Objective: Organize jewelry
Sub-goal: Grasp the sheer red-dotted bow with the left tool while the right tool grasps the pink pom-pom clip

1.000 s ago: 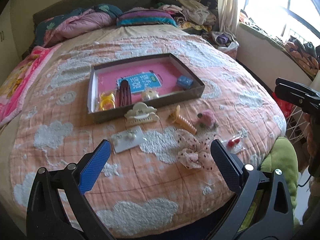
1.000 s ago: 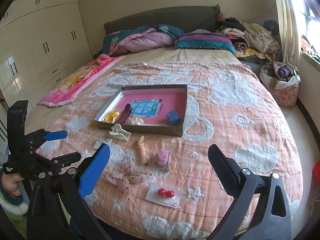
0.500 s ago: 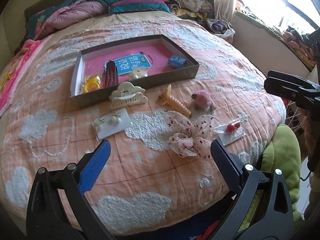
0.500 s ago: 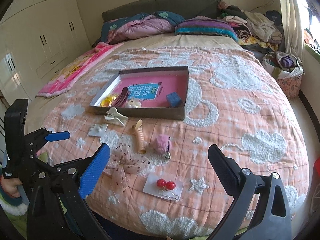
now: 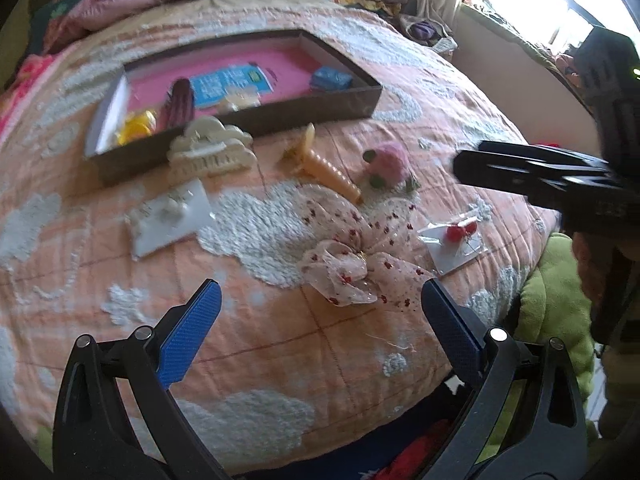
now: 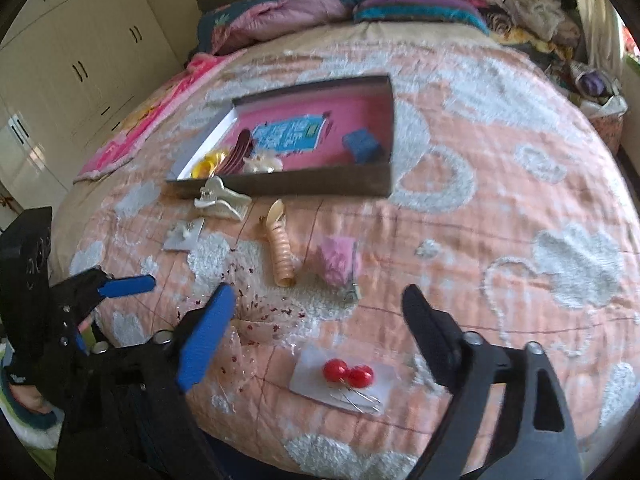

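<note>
A brown tray (image 5: 240, 122) (image 6: 320, 186) with a pink lining holds several pieces. In front of it on the bedspread lie a white cloud claw clip (image 5: 210, 152), a beige banana clip (image 5: 324, 166), a pink pompom clip (image 5: 388, 160), a dotted tulle bow (image 5: 352, 256) and a white earring card (image 5: 172, 216). My left gripper (image 5: 318, 292) hangs open just before the bow. My right gripper (image 6: 320, 296) is open with its jaws closing, above the red ball earrings (image 6: 348, 372) on their card. Nothing is pressed between its pads.
Pillows and a quilt (image 6: 280, 12) lie at the head of the bed, with heaped clothes (image 6: 520, 0) at the far right. White wardrobes (image 6: 60, 60) stand to the left. A green plush (image 5: 560, 300) sits at the bed's near edge.
Both grippers have sunk toward the bedspread and tipped further down, so the loose pieces loom larger. The right gripper's fingers stand closer together than before.
</note>
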Motion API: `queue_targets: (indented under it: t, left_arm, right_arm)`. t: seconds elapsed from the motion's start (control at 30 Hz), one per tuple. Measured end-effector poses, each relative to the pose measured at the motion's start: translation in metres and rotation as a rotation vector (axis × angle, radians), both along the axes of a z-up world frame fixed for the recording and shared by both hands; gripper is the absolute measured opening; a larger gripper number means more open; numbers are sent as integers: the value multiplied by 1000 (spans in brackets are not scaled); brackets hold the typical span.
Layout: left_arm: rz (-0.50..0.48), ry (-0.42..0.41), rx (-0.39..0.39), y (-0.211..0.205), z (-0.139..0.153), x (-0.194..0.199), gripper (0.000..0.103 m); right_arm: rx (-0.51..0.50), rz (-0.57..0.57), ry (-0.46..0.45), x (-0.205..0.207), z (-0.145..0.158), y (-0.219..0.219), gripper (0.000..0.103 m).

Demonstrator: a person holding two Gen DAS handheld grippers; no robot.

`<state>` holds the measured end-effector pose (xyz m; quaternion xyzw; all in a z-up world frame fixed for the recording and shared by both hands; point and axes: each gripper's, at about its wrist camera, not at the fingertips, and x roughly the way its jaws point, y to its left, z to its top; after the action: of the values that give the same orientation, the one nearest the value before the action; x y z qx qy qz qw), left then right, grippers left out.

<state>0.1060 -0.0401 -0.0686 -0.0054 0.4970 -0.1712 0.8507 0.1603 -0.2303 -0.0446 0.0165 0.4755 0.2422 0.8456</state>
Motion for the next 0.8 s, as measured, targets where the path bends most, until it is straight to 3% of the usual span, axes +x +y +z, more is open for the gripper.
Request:
queue_targets:
  t: [0.33,0.47,0.57,0.7,0.8]
  left_arm:
    - [-27,52,-40,-6,-19,6,80]
    - [-31,62,-58,-8,-23,11,77]
    - [-40,60,-62,-12,-24,15,68]
    - [-56,74,-86,-21,-29,24,27]
    - [-71,58,-82,-25,-26,24,17]
  right_arm:
    - [-12,-16,103,39,-44,20,54]
    - [-4,-38,114,47,-52,18,28]
    - [20,-63,98,46,-50,8,25]
    - [41,-87,76,42,-41,-4,25]
    - [52,-100,53,35,-31,-15,25]
